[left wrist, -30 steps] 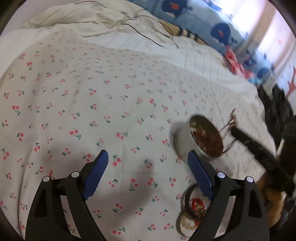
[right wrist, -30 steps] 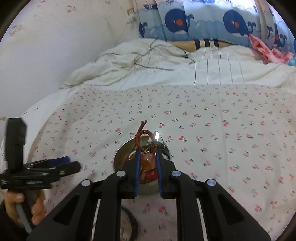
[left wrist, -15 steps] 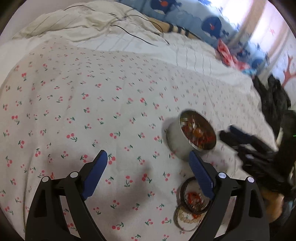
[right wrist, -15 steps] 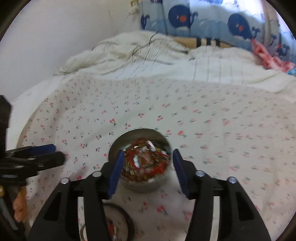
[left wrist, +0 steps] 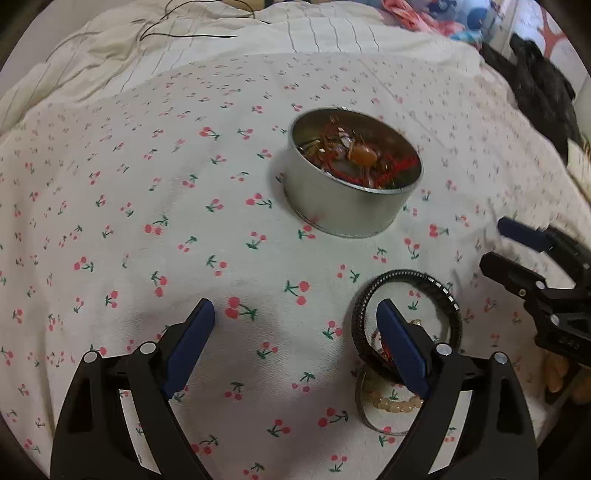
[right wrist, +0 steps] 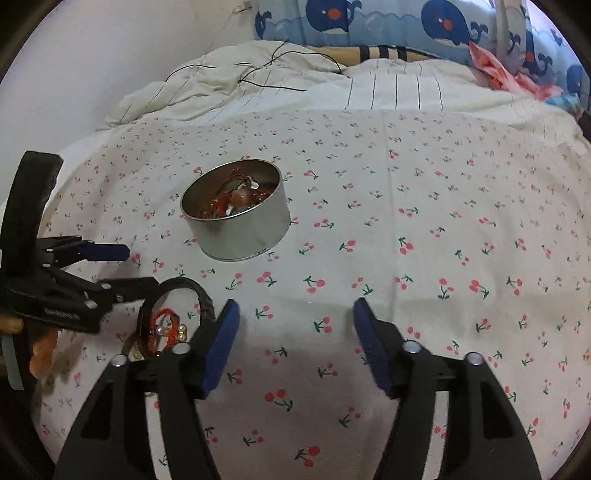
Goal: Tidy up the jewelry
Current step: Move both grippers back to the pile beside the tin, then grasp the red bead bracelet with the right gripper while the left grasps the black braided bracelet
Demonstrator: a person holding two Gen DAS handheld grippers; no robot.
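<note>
The right gripper (right wrist: 295, 317), which a second ago was pinching a red-corded piece over the round metal tin (left wrist: 352, 173), is now sitting back from the tin with its jaws spread wide and nothing between them; that piece is now lying in the tin with the rest. The left gripper (left wrist: 295, 321) has been drawing closer to the tin as well, its jaws also spread wide and empty.

The tin is standing upright on the cherry-print sheet (left wrist: 147, 184), open at the top, and is holding a tangle of red cord, an amber bead (left wrist: 364, 157) and small metal bits. In the right wrist view the tin (right wrist: 236, 210) is sitting ahead and to the left of the right gripper's blue pads (right wrist: 221, 343).

On the near side of the tin, apart from it, a small heap of loose jewelry is waiting on the sheet: a black bracelet (left wrist: 406, 295) standing partly on edge, a string of pale beads (left wrist: 395, 404) lying beneath it, and a thin metal bangle (left wrist: 364, 410) around those beads. The left gripper's right-hand finger is covering part of this heap. In the right wrist view the same black bracelet (right wrist: 184, 291) is ringing a red cord piece with pearl-like beads (right wrist: 166, 325), and the left gripper (right wrist: 125, 267) is reaching in just beside it.

Beyond the tin, a rumpled cream duvet (right wrist: 240, 81) with a thin black cable (right wrist: 280, 70) across it is lying before the whale-print pillow (right wrist: 369, 22).
</note>
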